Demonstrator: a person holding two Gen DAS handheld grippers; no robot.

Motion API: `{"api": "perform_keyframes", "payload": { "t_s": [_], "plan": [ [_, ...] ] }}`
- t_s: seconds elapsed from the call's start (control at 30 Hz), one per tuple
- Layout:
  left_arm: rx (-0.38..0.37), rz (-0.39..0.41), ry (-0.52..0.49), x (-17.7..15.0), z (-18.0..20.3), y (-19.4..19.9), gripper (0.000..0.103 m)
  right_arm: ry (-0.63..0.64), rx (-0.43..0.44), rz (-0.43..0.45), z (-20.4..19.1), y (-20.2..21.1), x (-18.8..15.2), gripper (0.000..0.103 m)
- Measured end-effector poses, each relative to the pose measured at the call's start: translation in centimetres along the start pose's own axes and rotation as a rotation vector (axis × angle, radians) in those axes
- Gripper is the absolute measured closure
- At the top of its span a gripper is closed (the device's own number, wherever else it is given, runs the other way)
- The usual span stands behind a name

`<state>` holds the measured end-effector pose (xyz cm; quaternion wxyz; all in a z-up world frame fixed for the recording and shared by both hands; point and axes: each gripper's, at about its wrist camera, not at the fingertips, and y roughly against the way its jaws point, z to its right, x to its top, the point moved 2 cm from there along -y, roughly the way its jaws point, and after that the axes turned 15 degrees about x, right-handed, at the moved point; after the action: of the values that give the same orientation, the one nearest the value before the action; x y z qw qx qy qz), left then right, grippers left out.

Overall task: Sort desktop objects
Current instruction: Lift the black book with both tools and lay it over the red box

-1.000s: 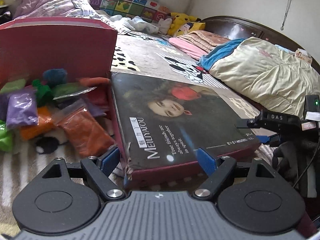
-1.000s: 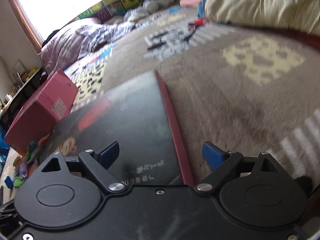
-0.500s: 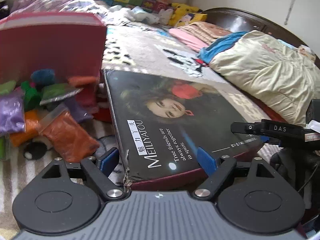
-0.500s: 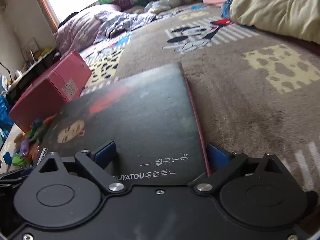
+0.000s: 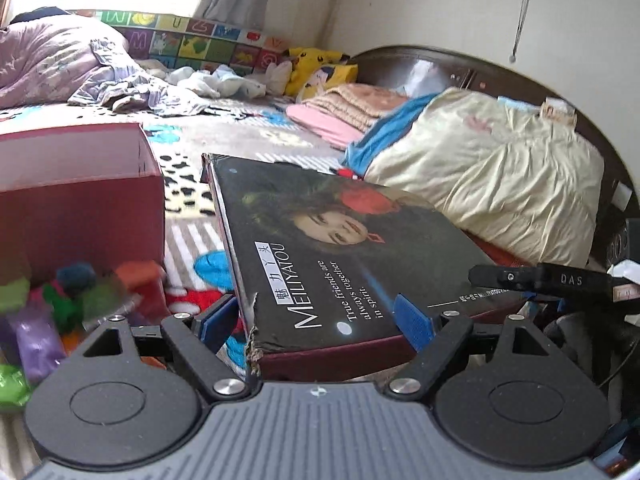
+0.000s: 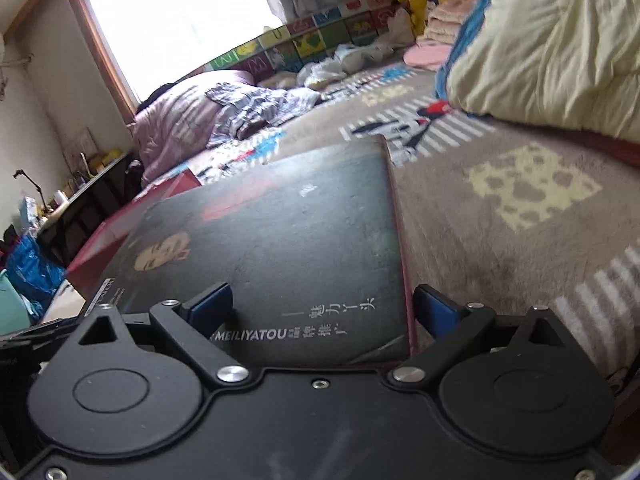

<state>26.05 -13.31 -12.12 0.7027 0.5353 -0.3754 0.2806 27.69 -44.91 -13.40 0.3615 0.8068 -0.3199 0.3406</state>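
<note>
A flat dark box lid [image 5: 352, 264] with a portrait and "MEILIYATOU" print hangs tilted above the patterned carpet. My left gripper [image 5: 316, 320] stands wide at the lid's torn near corner. One of its fingers [image 5: 214, 318] is beside and below the edge, the other lies on the top face. My right gripper [image 6: 322, 304] straddles another corner of the lid [image 6: 280, 240] the same way, and also shows in the left wrist view [image 5: 532, 280]. Several bags of coloured clay [image 5: 60, 304] lie at the lower left, in front of the open red box [image 5: 80, 204].
A cream quilt [image 5: 500, 176] lies to the right. Folded pink blankets [image 5: 344, 108] and plush toys sit further back, a purple quilt [image 6: 180, 120] at the back left. A dark desk with clutter [image 6: 80, 196] and a blue bag [image 6: 28, 268] are at the left of the right wrist view.
The lid has come up off the carpet together with both grippers, and its far end now sits higher. The clay bags and red box have dropped lower in the left wrist view. Finger spacing is unchanged.
</note>
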Motion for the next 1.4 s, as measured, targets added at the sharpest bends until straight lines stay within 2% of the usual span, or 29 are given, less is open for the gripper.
{"api": "perform_keyframes", "payload": {
  "t_s": [0.27,1.1,1.4],
  "plan": [
    [0.021,0.030,0.030,2.0,-3.8,1.2,0.019,0.055,0.045,0.000,-3.5,-2.3,2.1,0.004],
    [0.211,0.111,0.185,5.5,-21.9,2.7,0.018,0.171,0.212,-0.094,-15.6,-18.0,3.8,0.004],
    [0.235,0.129,0.242,6.2,-27.3,1.7,0.018,0.226,0.249,-0.109,-19.0,-22.7,4.1,0.004]
  ]
}}
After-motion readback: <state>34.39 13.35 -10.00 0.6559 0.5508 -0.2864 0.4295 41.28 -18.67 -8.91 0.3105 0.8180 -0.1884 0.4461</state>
